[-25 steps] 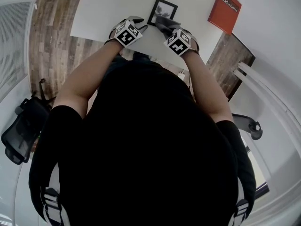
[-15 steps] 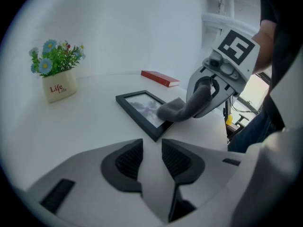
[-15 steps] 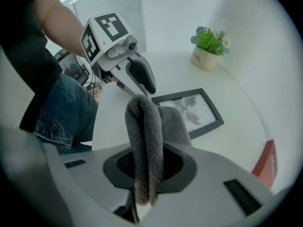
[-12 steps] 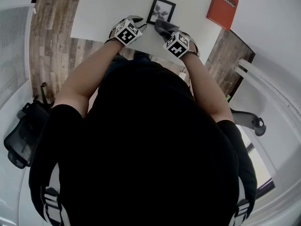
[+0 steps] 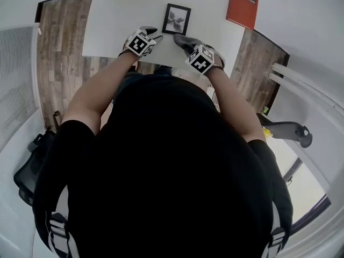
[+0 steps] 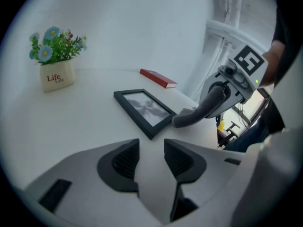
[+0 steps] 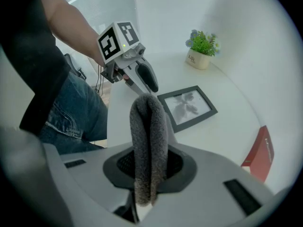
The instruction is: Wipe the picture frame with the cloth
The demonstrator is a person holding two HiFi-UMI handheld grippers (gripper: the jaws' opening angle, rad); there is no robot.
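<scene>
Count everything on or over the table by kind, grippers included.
Picture frame: 1
Cloth: 1
Red book: 1
Potted flowers: 1
Grippers: 2 (left gripper, empty, jaws have just been opening; right gripper, shut on the cloth)
Total: 6

Bare table [image 5: 118, 15] lies open before my left claw [image 6: 150, 151]. The picture frame [image 5: 177, 19] lies flat near the front edge; my right claw [image 7: 149, 167], gripping the cloth [image 7: 149, 122], hangs beside it. Red book [image 5: 242, 5] by the right edge.
</scene>
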